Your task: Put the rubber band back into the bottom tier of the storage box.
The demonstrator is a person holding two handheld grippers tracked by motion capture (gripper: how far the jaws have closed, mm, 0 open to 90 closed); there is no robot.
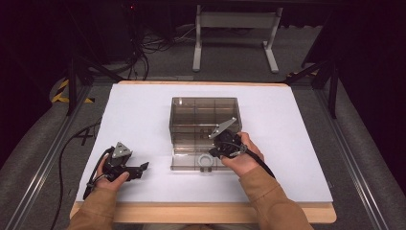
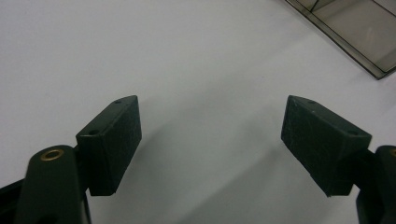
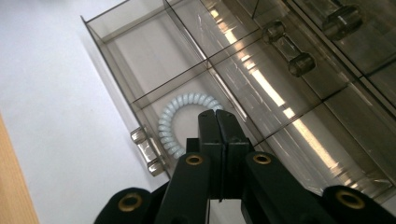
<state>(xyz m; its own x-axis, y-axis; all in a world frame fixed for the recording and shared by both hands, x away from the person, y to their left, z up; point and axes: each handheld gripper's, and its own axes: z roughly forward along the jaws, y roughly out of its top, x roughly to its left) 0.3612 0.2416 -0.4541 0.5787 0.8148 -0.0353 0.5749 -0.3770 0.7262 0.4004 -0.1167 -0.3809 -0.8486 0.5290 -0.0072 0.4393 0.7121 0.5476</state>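
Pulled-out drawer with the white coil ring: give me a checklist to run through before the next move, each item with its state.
1. Drawer pulled out of the smoky cabinet: ok.
2. White coil ring lying inside a drawer compartment: ok.
3. Right gripper over the drawer beside the ring: ok.
4. Right gripper gripping the ring: not ok; jaws shut together, empty.
5. Left gripper open and apart from the drawer: ok.
6. Cabinet steadied against sliding: cannot tell.

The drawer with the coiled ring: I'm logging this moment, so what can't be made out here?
- Coiled ring: right gripper view, near side hidden behind the right gripper.
- Whether those shut jaws pinch the ring: hidden.
- Drawer: its far end is cut off by the frame's edge.
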